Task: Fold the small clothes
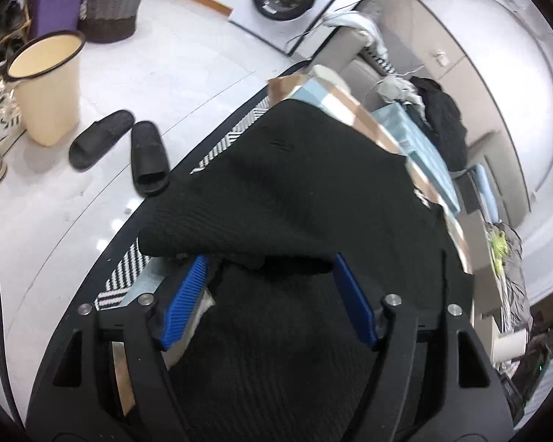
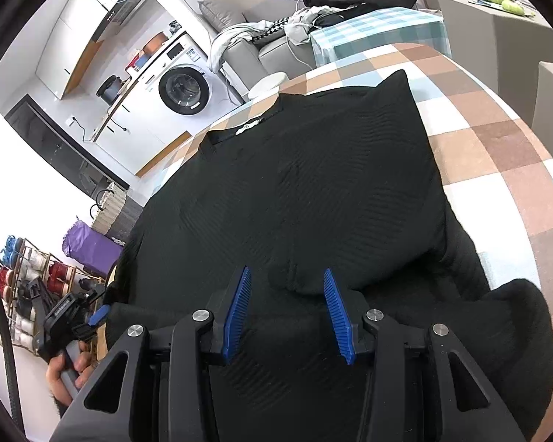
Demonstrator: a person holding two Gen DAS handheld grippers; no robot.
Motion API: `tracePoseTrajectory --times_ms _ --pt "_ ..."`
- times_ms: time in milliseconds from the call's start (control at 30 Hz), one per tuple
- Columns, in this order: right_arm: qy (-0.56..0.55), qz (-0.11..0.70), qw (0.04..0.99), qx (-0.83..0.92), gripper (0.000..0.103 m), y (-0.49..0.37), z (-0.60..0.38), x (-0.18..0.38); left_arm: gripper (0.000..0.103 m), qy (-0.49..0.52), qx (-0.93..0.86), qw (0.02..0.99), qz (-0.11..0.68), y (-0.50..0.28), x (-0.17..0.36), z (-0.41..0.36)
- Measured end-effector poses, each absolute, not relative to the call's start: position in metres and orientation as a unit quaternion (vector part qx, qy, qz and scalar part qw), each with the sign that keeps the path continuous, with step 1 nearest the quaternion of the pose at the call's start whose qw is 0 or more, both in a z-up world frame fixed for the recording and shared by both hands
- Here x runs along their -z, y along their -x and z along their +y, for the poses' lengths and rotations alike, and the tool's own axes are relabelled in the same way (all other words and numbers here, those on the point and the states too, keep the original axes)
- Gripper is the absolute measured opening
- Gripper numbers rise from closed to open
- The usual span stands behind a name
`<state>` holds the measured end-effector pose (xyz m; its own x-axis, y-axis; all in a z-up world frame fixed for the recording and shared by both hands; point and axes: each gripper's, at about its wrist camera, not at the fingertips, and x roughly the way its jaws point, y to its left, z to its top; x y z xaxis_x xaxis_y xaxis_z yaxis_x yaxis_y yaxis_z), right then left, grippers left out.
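Two grippers over black top [image 2: 295, 199], spread on checked table [image 2: 497, 140]. Left gripper [image 1: 269, 276] jaws wide, raised hem fold between, not pinched. Right gripper [image 2: 285, 294] half-open, empty. Mid-fold; next: pinch hem, carry twd collar.

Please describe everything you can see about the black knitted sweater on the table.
The black sweater is a fine ribbed knit with a small white label at its neckline. It lies mostly flat on the checked tablecloth, one sleeve folded across the body. A fold of it rises between the fingers of the left gripper. The right gripper hovers at its lower part, fingers apart.
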<state>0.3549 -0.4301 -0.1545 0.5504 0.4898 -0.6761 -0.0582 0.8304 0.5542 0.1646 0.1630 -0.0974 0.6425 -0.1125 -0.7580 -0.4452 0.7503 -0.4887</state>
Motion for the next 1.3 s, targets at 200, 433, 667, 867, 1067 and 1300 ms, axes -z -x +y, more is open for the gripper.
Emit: tracePoseTrajectory --times_ms 200,433,667,867,1067,1300 --pt "-0.248 0.443 0.845 -0.166 0.043 -0.351 -0.431 0.154 0.068 0.369 -0.136 0.826 0.403 -0.175 0.112 0.182" --pt "-0.253 0.444 0.844 -0.162 0.043 -0.35 -0.435 0.155 0.051 0.384 -0.167 0.824 0.381 -0.18 0.118 0.204" --pt "-0.26 0.443 0.843 -0.161 0.043 -0.35 -0.437 0.156 0.004 0.346 -0.182 0.855 0.342 -0.184 0.105 0.206" --pt "-0.267 0.443 0.841 -0.156 0.043 -0.348 -0.44 0.159 0.003 0.241 -0.152 0.915 0.287 -0.204 0.046 0.163" --pt "-0.268 0.441 0.842 -0.158 0.043 -0.348 -0.44 0.154 0.003 0.138 0.026 0.95 0.279 -0.241 0.01 0.053" --pt "-0.266 0.443 0.843 -0.148 0.045 -0.346 -0.445 0.154 0.065 0.126 0.092 0.927 0.34 -0.24 0.042 0.013"
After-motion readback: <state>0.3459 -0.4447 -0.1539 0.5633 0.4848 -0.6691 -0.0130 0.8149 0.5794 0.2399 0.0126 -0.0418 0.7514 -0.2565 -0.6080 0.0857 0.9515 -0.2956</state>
